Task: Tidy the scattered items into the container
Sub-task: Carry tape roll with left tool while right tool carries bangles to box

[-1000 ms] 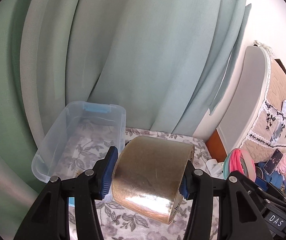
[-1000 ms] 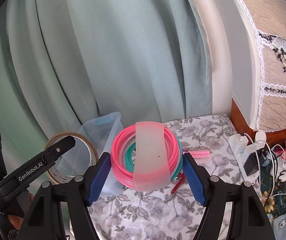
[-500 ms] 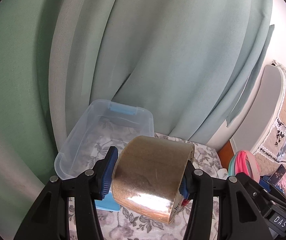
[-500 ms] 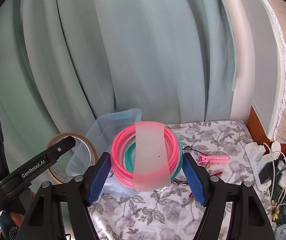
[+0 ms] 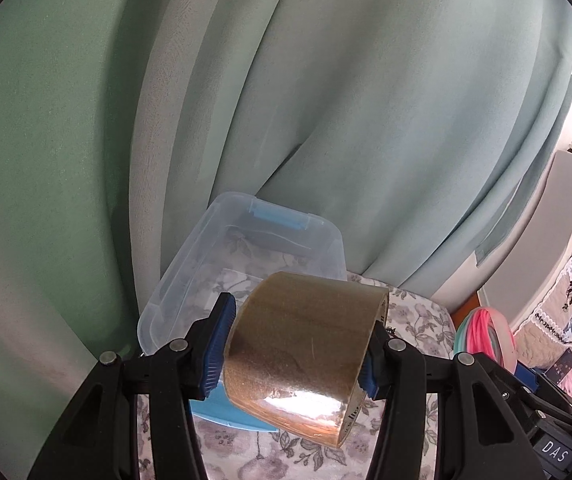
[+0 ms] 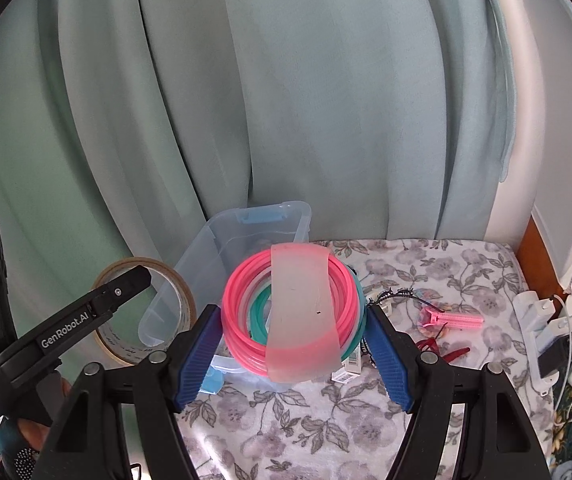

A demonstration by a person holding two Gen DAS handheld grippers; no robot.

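- The left gripper (image 5: pixel 298 348) has its jaws clamped on a roll of brown packing tape (image 5: pixel 306 352), blue pads pressed against the roll's two flat sides, the roll lifted clear of the floral-covered worktop (image 5: pixel 418 312).
- Just ahead of the left jaws and slightly to their left sits the clear plastic container (image 5: pixel 245 264), open-topped, with a blue latch (image 5: pixel 279 218) on its far rim; the tape roll overlaps its near right corner in the left wrist view.
- A blue lid (image 5: pixel 229 412) lies flat on the worktop under the left jaws, touching the container's near end.
- The right gripper (image 6: pixel 294 344) has its jaws closed on a coil of pink, teal and white cord (image 6: pixel 292 312) wrapped by a translucent band, held upright above the worktop.
- In the right wrist view the container (image 6: pixel 245 236) lies ahead and left of the right jaws, partly behind the coil.
- To the right of the right jaws, scattered on the worktop: a pink hair clip (image 6: pixel 452 318), a black hair clip (image 6: pixel 392 294), and a small red item (image 6: pixel 442 348) I cannot identify.
- Green curtains (image 6: pixel 286 100) hang behind the worktop.
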